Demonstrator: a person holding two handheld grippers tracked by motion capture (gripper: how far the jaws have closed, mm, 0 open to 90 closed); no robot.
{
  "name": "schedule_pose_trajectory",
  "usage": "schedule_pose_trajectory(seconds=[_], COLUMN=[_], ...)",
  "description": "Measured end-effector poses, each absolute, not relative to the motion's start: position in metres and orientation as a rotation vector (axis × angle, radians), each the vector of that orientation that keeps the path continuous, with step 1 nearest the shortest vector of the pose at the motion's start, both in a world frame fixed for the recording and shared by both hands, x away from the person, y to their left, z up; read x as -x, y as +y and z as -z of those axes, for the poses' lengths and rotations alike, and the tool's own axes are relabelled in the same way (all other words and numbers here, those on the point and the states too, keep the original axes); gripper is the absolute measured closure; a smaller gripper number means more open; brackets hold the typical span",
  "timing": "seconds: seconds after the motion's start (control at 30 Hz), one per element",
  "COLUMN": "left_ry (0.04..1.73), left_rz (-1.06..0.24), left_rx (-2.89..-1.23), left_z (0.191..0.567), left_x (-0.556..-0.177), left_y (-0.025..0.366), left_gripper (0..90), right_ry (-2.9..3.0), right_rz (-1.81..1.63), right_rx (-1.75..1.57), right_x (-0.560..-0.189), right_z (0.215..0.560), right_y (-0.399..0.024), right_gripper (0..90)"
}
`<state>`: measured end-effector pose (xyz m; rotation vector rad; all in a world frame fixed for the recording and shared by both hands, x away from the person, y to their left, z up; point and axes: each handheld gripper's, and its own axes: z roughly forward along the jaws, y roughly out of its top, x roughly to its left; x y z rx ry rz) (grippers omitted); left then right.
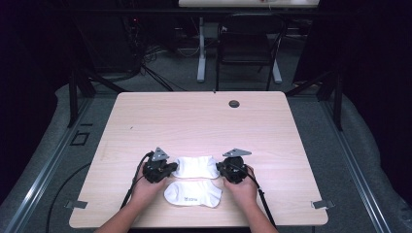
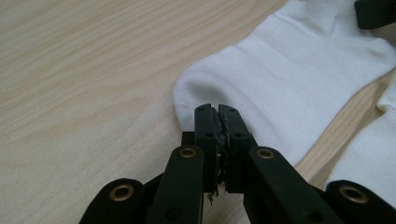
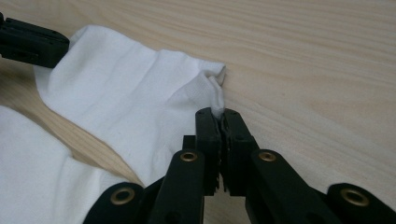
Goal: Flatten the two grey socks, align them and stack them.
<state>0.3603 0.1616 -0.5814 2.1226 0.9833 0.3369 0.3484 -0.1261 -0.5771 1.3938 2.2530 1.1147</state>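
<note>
Two socks (image 1: 195,166) (image 1: 193,193), jaws pinching far one

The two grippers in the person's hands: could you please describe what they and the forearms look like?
Both are black. The left gripper and the right gripper each carry a grey three-cornered plate on top and trail a black cable toward the table's near edge. In the gripper views, the fingers are flat black bars on linkage arms with brass-coloured rivets. The forearms are bare, with no sleeves in view.

A pale wooden table (image 1: 194,116) stands on grey carpet (image 1: 316,141) in a dim room; at the far side, a black chair (image 1: 248,46) beside a white desk leg (image 1: 201,48), cables (image 1: 155,53) trailing left.
</note>
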Motion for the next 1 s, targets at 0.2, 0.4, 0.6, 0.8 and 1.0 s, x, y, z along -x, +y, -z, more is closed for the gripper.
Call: schedule_pose_trajectory(seconds=[0.2,0.4,0.6,0.8,1.0], left_ry=[0.989,0.983,0.969,0.979,0.95], left_rz=[-0.333,-0.319,-0.315,-0.303,-0.308], left_rx=[-2.102,-2.064,-2.033,-2.04,-2.066], left_z=[0.577,0.568,0.556,0.554,0.541], left_x=[-0.36,-0.358,-0.356,-0.352,-0.342], left_y=[0.165,0.171,0.175,0.177,0.176], left_gripper=[87.7,87.8,87.8,87.8,87.8], right_ry=[2.229,2.212,2.212,2.22,2.243], right_rz=[-1.156,-1.205,-1.249,-1.245,-1.235], right_rx=[-1.392,-1.382,-1.355,-1.363,-1.344], right_x=[-0.347,-0.344,-0.339,-0.336,-0.328], right_z=[0.571,0.561,0.549,0.547,0.535], right_y=[-0.13,-0.132,-0.131,-0.131,-0.129], right_gripper=[87.3,87.3,87.3,87.3,87.3])
